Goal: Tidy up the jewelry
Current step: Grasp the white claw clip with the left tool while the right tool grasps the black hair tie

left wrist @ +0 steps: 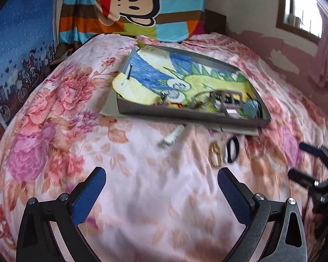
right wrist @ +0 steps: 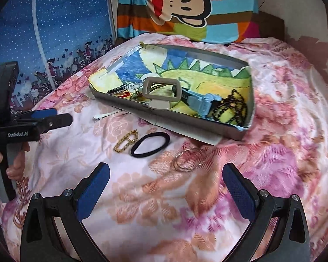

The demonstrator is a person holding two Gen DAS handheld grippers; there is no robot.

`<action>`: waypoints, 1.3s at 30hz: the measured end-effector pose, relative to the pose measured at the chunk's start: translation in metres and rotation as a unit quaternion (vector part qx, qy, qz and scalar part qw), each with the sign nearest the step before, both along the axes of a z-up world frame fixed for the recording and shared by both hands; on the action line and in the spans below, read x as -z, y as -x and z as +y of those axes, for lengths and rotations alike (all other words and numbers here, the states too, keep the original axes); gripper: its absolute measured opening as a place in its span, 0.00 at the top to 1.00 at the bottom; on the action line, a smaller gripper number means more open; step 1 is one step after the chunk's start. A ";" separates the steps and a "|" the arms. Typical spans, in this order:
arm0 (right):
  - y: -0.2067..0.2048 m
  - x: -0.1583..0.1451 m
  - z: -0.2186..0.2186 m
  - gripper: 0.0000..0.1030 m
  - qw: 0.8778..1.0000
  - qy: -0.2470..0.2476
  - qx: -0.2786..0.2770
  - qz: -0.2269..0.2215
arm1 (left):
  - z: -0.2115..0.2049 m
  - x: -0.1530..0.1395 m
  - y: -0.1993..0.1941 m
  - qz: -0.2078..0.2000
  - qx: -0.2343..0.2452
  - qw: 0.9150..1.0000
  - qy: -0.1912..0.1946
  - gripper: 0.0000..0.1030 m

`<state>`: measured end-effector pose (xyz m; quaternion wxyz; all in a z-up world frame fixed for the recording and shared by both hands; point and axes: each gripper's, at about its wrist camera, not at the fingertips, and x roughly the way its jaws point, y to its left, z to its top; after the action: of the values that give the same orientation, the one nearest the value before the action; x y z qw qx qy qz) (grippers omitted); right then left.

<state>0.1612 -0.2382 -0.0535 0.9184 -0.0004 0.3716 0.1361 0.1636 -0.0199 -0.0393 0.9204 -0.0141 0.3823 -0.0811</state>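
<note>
Hovering spread wide and empty over the floral bedspread (right wrist: 273, 100): right gripper (right wrist: 167, 187), with silver hoops (right wrist: 185, 160) just ahead between its fingers, black hair tie (right wrist: 150, 144) and gold clip (right wrist: 126, 140) ahead-left, tray (right wrist: 164, 118) beyond; left gripper (left wrist: 161, 187) likewise parted, white clip (left wrist: 171, 136) ahead

Black hair tie (right wrist: 150, 144) beside gold clip (right wrist: 126, 141)

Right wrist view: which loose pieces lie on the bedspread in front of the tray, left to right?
White hair clip → gold clip → black hair tie → silver hoops.
</note>
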 end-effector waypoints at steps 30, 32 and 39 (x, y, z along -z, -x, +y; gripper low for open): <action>-0.070 0.052 0.033 0.55 0.995 -0.041 -0.052 0.078 | -0.016 0.036 -0.079 0.063 0.062 0.996 0.025 0.73; -0.071 0.053 0.034 0.57 0.995 -0.041 -0.052 0.081 | -0.017 0.037 -0.079 0.063 0.061 0.996 0.022 0.74; -0.071 0.056 0.033 0.75 0.995 -0.037 -0.048 0.084 | -0.021 0.039 -0.078 0.070 0.061 0.996 0.016 0.84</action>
<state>0.2322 -0.2053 -0.1098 0.8757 0.0273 0.4416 0.1935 0.2420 -0.0412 -0.0780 0.8846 -0.0111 0.4442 -0.1420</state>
